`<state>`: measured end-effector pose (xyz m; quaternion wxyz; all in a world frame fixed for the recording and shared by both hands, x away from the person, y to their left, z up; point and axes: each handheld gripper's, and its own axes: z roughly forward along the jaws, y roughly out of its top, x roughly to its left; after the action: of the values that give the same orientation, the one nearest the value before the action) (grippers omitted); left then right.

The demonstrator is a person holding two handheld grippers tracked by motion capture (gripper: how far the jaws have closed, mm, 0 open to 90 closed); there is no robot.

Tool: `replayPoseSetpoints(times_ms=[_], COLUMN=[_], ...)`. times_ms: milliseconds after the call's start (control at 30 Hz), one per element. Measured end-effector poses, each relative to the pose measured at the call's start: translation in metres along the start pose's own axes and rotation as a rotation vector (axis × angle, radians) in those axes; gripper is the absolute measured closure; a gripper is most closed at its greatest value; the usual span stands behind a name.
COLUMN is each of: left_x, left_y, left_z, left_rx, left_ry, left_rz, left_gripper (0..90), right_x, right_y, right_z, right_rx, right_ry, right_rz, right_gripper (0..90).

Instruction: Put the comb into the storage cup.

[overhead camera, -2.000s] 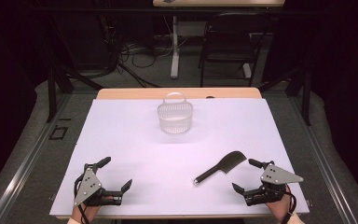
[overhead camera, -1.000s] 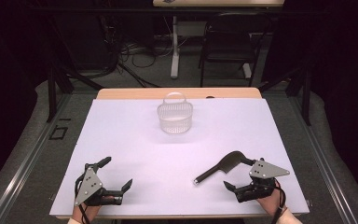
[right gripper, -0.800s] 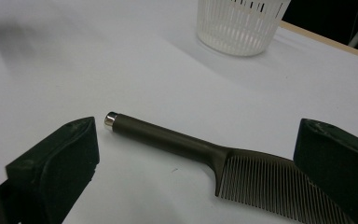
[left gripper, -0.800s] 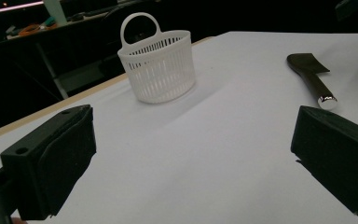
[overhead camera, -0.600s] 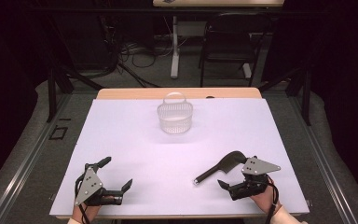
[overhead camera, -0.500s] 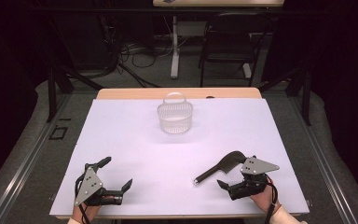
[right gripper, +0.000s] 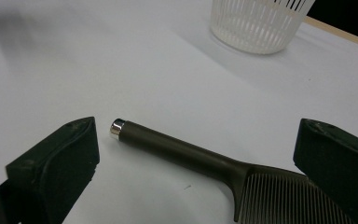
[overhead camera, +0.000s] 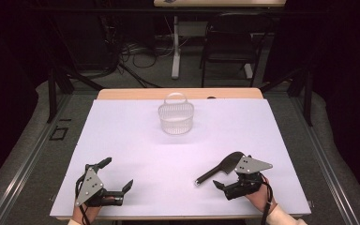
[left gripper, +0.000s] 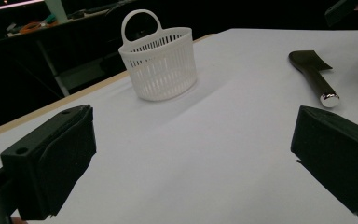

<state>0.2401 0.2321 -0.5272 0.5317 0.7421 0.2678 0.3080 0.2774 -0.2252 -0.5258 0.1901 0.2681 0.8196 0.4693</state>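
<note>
Our right tongs [overhead camera: 225, 178] have slid over to the dark comb [right gripper: 200, 158]. They are spread wide with the comb lying between them, ready to pinch. Our left tongs [overhead camera: 117, 177] wait, spread too.

You are working in what looks like a lab or recording studio, not a home. At the center of the high view your table [overhead camera: 122, 136] wears a plain white cover, with its wooden edge bare along the far side. Black drapes darken the left and right of the frame. At the top, loose cables [overhead camera: 131, 51] lie tangled on a grey carpeted floor, beside 1 empty black chair [overhead camera: 227, 42] and the white leg of another desk [overhead camera: 175, 47]. Black metal framing [overhead camera: 51, 89] stands around your table.
</note>
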Motion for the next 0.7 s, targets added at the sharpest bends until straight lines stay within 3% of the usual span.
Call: replayPoseSetpoints(times_ms=[700], left_x=[0.000], left_y=[0.000], left_z=[-0.001], left_rx=[-0.002], left_ry=[0.005], left_rz=[-0.002], left_gripper=[0.0], right_x=[0.006], right_y=[0.010], right_z=[0.021], right_rx=[0.022], right_ry=[0.032], right_rz=[-0.008], right_gripper=[0.0])
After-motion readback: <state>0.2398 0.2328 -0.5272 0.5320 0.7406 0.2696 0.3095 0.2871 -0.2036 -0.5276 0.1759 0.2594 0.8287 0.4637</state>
